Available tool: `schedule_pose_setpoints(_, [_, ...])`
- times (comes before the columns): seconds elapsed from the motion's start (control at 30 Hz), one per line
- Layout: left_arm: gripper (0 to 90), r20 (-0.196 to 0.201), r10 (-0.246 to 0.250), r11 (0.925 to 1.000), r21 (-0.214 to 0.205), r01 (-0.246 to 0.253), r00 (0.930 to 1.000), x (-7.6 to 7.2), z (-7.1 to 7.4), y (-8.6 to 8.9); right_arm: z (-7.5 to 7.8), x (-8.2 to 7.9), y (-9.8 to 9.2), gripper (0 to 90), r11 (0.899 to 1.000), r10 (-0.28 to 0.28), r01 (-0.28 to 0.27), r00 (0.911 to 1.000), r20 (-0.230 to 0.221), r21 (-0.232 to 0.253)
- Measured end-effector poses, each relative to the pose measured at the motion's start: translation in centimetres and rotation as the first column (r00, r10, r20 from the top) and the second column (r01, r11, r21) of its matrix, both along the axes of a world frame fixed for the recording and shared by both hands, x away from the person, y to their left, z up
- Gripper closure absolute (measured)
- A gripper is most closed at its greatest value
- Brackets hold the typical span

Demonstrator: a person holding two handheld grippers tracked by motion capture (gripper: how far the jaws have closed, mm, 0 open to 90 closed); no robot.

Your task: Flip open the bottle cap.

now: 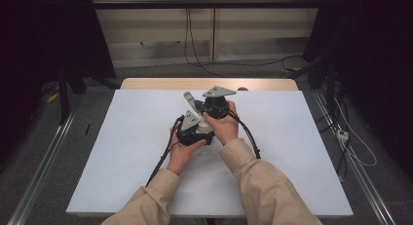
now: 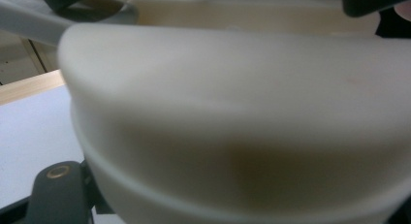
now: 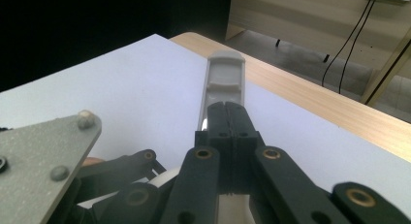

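Clearly the right gripper (image 3: 227,118) had its jaws pressed together on the grey handle (image 3: 224,78), while the left gripper (image 1: 191,132) was clamped against a cream rounded body (image 2: 242,136) — both held above mid-table. Doing it well probably meant keeping both grips firm and moving the parts slowly, without twisting. Below lay a white sheet (image 1: 122,152) on a wooden table (image 1: 160,84), grey floor and cables behind.
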State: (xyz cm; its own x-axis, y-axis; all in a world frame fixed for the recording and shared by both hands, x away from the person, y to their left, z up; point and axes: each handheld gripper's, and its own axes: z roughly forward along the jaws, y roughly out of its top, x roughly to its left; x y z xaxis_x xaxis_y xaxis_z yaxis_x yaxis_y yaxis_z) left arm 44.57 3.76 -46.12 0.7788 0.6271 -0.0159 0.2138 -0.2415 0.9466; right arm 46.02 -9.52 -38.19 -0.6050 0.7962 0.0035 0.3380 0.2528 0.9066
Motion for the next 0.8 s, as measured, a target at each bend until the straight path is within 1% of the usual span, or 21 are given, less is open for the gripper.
schedule_pose_setpoints(0.03, [18.6, -0.002, 0.0, 1.0, -0.001, 0.0, 1.0, 0.0, 0.0, 0.0, 0.0, -0.1, 0.0, 90.0, 1.0, 0.004, -0.004, 1.0, 0.004, -0.012])
schedule_pose_setpoints(0.13, [18.6, -0.001, -0.005, 1.0, 0.0, 0.005, 1.0, 0.1, 0.0, 0.0, 0.0, -0.1, 0.0, 90.0, 1.0, 0.008, -0.008, 1.0, 0.006, -0.018])
schedule_pose_setpoints(0.2, [18.5, 0.001, -0.017, 0.9998, 0.005, 0.017, 0.9999, 0.0, 0.1, 0.0, -0.1, -0.2, -0.2, 90.0, 1.0, 0.019, -0.019, 0.9997, 0.016, -0.004])
schedule_pose_setpoints(0.23, [18.3, 0.005, -0.018, 0.9998, 0.01, 0.017, 0.9998, 0.0, 0.1, 0.0, -0.2, -0.3, -0.4, 90.0, 1.0, 0.019, -0.019, 0.9993, 0.032, 0.019])
schedule_pose_setpoints(0.27, [18.1, 0.006, -0.018, 0.9997, 0.019, 0.018, 0.9998, 0.0, 0.2, 0.1, -0.2, -0.4, -0.5, 88.9, 0.999, 0.026, -0.028, 0.9991, 0.034, 0.042])
schedule_pose_setpoints(0.3, [15.6, -0.004, -0.006, 0.9999, 0.011, 0.006, 1.0, 0.0, 0.2, 0.2, -0.3, -0.6, -0.7, 86.2, 0.997, 0.033, -0.035, 0.9989, 0.034, 0.07])
schedule_pose_setpoints(0.33, [10.7, -0.018, -0.01, 0.9999, 0.008, 0.01, 0.9998, 0.1, 0.3, 0.4, -0.3, -0.8, -0.9, 82.9, 0.997, 0.028, -0.031, 0.9988, 0.04, 0.071])
schedule_pose_setpoints(0.37, [8.2, -0.027, -0.013, 0.9997, 0.02, 0.014, 0.9996, 0.1, 0.5, 0.7, -0.4, -1.0, -1.1, 82.3, 0.998, 0.029, -0.032, 0.9982, 0.053, 0.059])
schedule_pose_setpoints(0.4, [7.7, -0.029, -0.019, 0.9997, 0.018, 0.019, 0.9994, 0.1, 0.7, 0.9, -0.4, -1.3, -1.3, 80.3, 0.997, 0.035, -0.039, 0.9977, 0.058, 0.062])
schedule_pose_setpoints(0.43, [7.4, -0.032, -0.03, 0.9989, 0.034, 0.031, 0.999, 0.0, 0.9, 1.1, -0.4, -1.5, -1.6, 75.9, 0.997, 0.037, -0.042, 0.9971, 0.066, 0.07])
schedule_pose_setpoints(0.47, [7.3, -0.028, -0.036, 0.9976, 0.058, 0.038, 0.999, -0.2, 1.2, 1.3, -0.3, -1.7, -1.8, 72.5, 0.997, 0.041, -0.046, 0.9968, 0.068, 0.067])
schedule_pose_setpoints(0.5, [7.1, -0.027, -0.053, 0.996, 0.07, 0.055, 0.9982, -0.5, 1.4, 1.5, -0.2, -2.1, -2.1, 69.9, 0.997, 0.04, -0.045, 0.9965, 0.073, 0.065])
schedule_pose_setpoints(0.53, [7.5, -0.022, -0.073, 0.993, 0.092, 0.075, 0.9971, -0.9, 1.7, 1.7, -0.1, -2.4, -2.5, 65.2, 0.997, 0.037, -0.042, 0.9962, 0.079, 0.07])
schedule_pose_setpoints(0.57, [8.2, -0.028, -0.08, 0.9914, 0.102, 0.082, 0.9964, -1.1, 1.9, 1.8, 0.0, -2.8, -2.9, 59.1, 0.996, 0.038, -0.044, 0.996, 0.08, 0.075])
schedule_pose_setpoints(0.6, [7.7, -0.03, -0.081, 0.9904, 0.11, 0.084, 0.9963, -1.4, 2.1, 2.1, 0.0, -3.1, -3.2, 55.1, 0.996, 0.036, -0.042, 0.9963, 0.078, 0.079])
schedule_pose_setpoints(0.63, [6.5, -0.033, -0.079, 0.9915, 0.101, 0.082, 0.9963, -1.6, 2.2, 2.3, 0.1, -3.6, -3.7, 51.6, 0.996, 0.036, -0.042, 0.9965, 0.075, 0.077])
schedule_pose_setpoints(0.67, [7.0, -0.037, -0.08, 0.9928, 0.087, 0.083, 0.9961, -1.8, 2.3, 2.7, 0.1, -3.9, -4.0, 50.3, 0.996, 0.039, -0.045, 0.9963, 0.077, 0.079])
schedule_pose_setpoints(0.7, [7.6, -0.053, -0.079, 0.9942, 0.069, 0.083, 0.9954, -2.1, 2.3, 3.1, 0.1, -4.3, -4.4, 48.2, 0.995, 0.045, -0.052, 0.9958, 0.079, 0.081])
schedule_pose_setpoints(0.73, [7.6, -0.058, -0.078, 0.994, 0.073, 0.082, 0.9953, -2.3, 2.4, 3.5, 0.0, -4.8, -4.8, 44.5, 0.996, 0.043, -0.049, 0.9954, 0.085, 0.079])
schedule_pose_setpoints(0.77, [7.4, -0.058, -0.076, 0.9933, 0.083, 0.081, 0.9954, -2.5, 2.4, 3.9, -0.1, -5.3, -5.2, 38.3, 0.996, 0.04, -0.046, 0.9957, 0.084, 0.078])
schedule_pose_setpoints(0.8, [7.4, -0.063, -0.074, 0.9937, 0.079, 0.079, 0.9952, -2.7, 2.5, 4.4, -0.2, -5.8, -5.5, 32.3, 0.995, 0.042, -0.048, 0.9966, 0.071, 0.083])
